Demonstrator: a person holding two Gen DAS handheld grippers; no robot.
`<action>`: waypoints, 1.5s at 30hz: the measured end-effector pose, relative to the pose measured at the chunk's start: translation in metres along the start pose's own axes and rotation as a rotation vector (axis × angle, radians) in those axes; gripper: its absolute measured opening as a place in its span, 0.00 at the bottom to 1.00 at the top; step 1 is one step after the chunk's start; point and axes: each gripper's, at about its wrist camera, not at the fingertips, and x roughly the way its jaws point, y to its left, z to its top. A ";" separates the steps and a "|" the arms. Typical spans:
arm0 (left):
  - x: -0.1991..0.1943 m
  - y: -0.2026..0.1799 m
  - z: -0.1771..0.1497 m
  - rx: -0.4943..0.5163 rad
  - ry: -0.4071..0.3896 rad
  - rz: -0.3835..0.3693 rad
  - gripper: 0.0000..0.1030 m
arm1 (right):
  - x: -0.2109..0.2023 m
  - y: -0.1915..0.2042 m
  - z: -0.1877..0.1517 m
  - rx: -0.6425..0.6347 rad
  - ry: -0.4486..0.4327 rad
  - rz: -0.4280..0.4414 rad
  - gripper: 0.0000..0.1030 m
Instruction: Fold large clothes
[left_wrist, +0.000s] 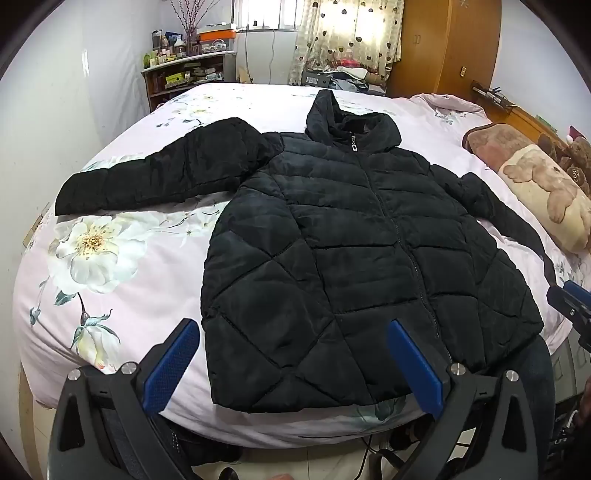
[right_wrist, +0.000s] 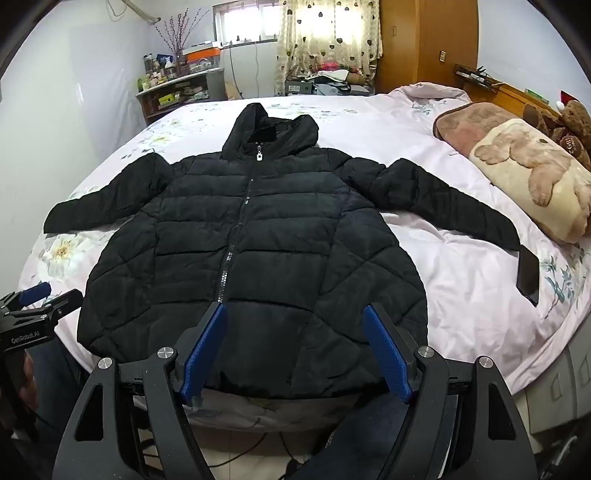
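light: daytime glow through the heart-print cream curtain (right_wrist: 328, 33), a bit blown out
shadows: soft
edges: heavy fisheye bending, dark corners
focus: pretty sharp

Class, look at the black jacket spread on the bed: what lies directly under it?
The jacket lies flat on a pink flowered bedsheet, which shows all around it. Whether anything else sits beneath the jacket cannot be seen; the jacket covers that part.

Black quilted hooded puffer jacket (left_wrist: 354, 236) (right_wrist: 251, 251) flat on bed, front up, zipped, sleeves spread, hem at near edge.
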 end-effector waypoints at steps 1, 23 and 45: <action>0.000 0.000 0.000 0.001 -0.002 0.001 1.00 | 0.000 0.000 0.000 0.000 0.000 0.000 0.74; 0.000 -0.001 -0.001 0.002 0.002 -0.001 1.00 | 0.001 0.001 0.000 -0.004 0.005 -0.005 0.74; 0.001 -0.003 0.000 0.000 0.010 -0.009 1.00 | 0.003 0.002 -0.001 -0.004 0.011 -0.007 0.74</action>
